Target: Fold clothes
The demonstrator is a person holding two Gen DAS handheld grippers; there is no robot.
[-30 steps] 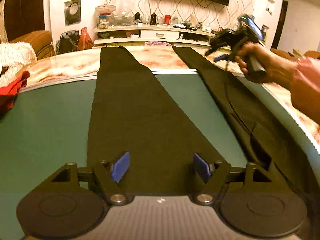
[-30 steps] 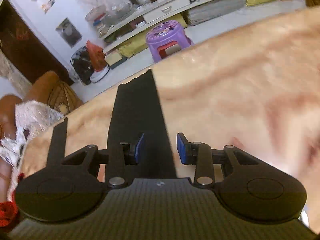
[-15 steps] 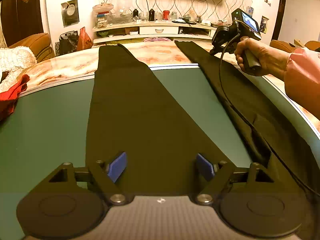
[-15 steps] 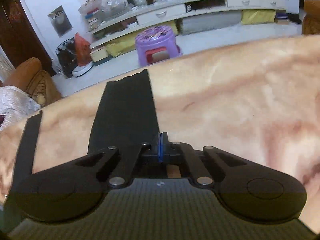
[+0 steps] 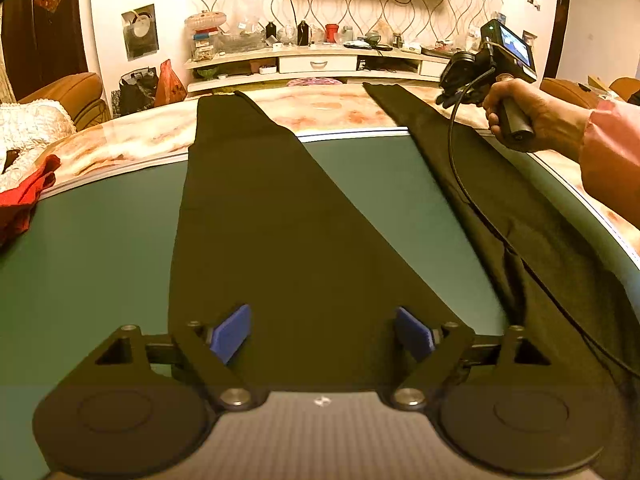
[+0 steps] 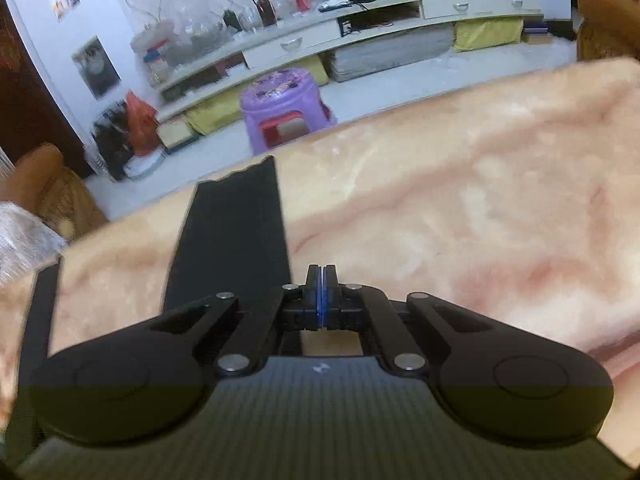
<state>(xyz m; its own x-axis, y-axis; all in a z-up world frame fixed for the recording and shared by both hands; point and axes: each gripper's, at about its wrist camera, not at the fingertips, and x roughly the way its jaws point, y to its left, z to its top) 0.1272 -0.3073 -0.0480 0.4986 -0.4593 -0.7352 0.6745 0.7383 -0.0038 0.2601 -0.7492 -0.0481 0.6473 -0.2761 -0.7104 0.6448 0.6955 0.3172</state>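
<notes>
Black trousers (image 5: 280,220) lie flat on a green mat (image 5: 80,260), both legs running away from me onto the marble table top. My left gripper (image 5: 322,332) hovers over the wide upper part of the trousers; its jaws are opening, and the cloth lies below them, not pinched. My right gripper (image 6: 320,292) hangs over the far end of the table, just right of the edge of a trouser leg (image 6: 236,232). Its blue pads are almost touching and are starting to part, with no cloth seen between them. From the left wrist, the right gripper (image 5: 452,88) is held beside the right leg (image 5: 440,140).
A hand in a pink sleeve (image 5: 528,116) holds the right gripper, and its cable (image 5: 452,160) trails over the right trouser leg. A red cloth (image 5: 24,196) and a white textile (image 5: 28,128) lie at the left. A purple stool (image 6: 286,108) stands beyond the table edge.
The right gripper's pads went from apart to closed together, and it shifted along the leg's right edge. The hand holding it moved right. The left jaws widened slightly.
</notes>
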